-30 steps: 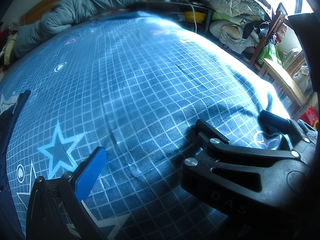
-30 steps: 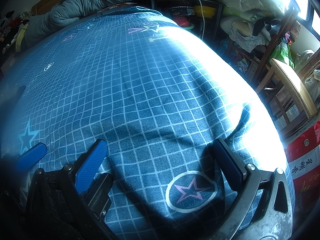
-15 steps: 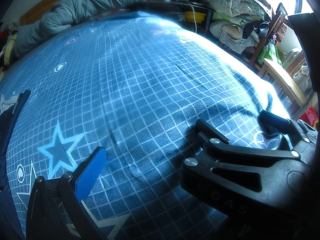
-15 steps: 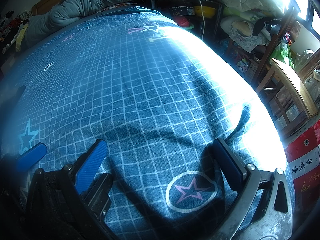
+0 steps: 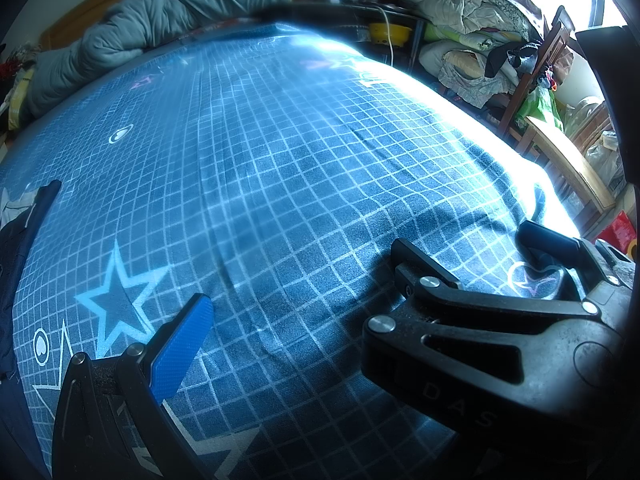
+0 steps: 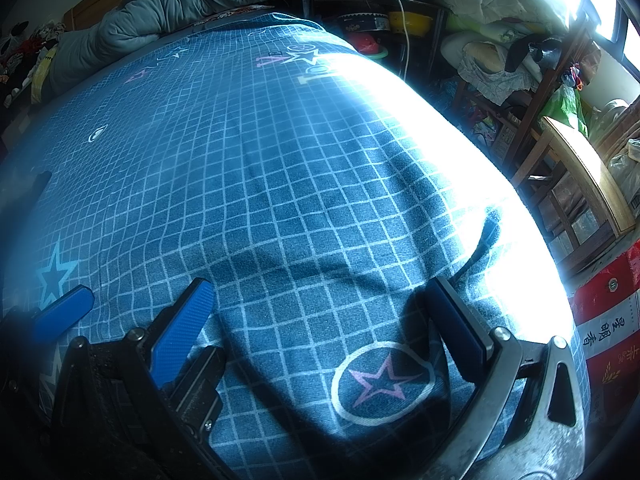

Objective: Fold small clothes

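Observation:
A dark navy garment [image 5: 24, 248] lies at the far left edge of the bed, with a pale bit of cloth beside it; in the right wrist view only its dark tip [image 6: 40, 180] shows. My left gripper [image 5: 304, 320] hovers low over the blue checked sheet [image 5: 300, 140], open and holding nothing; its right finger is hidden behind the right gripper's black frame. My right gripper [image 6: 320, 292] sits close beside it, open over a printed pink star, nothing between its pads. The left gripper's blue finger [image 6: 64, 312] shows at the left of the right wrist view.
A rolled grey duvet [image 5: 160, 36] lies along the headboard. Past the bed's right edge stand a wooden chair [image 6: 580, 168], stacked bedding [image 6: 488, 64], a dark shelf with a yellow bowl [image 6: 412, 20] and a red box [image 6: 608, 320].

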